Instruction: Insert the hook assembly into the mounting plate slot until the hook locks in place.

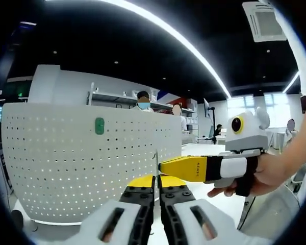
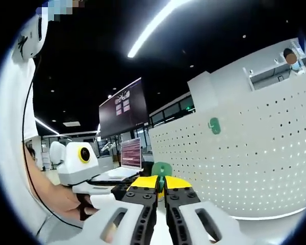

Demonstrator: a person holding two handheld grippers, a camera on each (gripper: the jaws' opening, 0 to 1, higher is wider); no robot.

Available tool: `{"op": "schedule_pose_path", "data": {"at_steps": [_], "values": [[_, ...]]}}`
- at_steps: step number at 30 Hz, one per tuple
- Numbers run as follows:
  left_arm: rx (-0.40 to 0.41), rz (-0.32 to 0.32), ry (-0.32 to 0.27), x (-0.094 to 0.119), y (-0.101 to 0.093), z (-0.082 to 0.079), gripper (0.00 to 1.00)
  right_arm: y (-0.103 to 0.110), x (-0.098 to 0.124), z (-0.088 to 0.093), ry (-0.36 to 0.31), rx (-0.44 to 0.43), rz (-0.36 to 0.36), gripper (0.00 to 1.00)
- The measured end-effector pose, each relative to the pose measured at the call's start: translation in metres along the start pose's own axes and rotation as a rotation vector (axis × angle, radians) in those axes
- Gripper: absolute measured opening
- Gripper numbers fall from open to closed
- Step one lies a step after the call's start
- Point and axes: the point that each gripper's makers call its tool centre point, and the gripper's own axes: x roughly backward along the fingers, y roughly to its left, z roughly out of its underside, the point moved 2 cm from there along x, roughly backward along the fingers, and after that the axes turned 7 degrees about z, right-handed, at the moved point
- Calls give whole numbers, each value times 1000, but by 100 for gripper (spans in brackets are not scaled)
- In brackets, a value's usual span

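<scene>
Both grippers are closed, the right gripper [image 2: 161, 190] pinching a green hook [image 2: 161, 170], the left gripper [image 1: 156, 190] clamping a thin part, with the pegboard [image 1: 66, 163] and its green mounting plate [image 1: 99, 125] ahead.

the pegboard panel [image 1: 66, 163] is white, dotted all over with a regular grid of small dark holes, and carries a green hook plate [image 1: 99, 125]. the left gripper [image 1: 157, 190] has black jaws with yellow tips and white housings. the right gripper [image 2: 160, 191] matches, with a green piece [image 2: 161, 169] between its yellow tips.
</scene>
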Motion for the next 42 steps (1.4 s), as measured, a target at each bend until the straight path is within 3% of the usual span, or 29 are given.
{"op": "schedule_pose_path", "data": {"at_steps": [11,18,34,38,42], "values": [[29,11,-10,-1,0,-1,3,0,0,-2,5,13,-2,1],[0,8,-7,-1,0,-2,6,1,0,-3,7,22,-4,1],[24,-16,64,-4,4,15,64,-3,1,-5,12,22,4,1],[30,-32,68,-3,7,17,71,-3,1,-4,14,21,4,1],[28,-35,66,-3,7,17,72,-3,1,-4,16,17,6,1]]}}
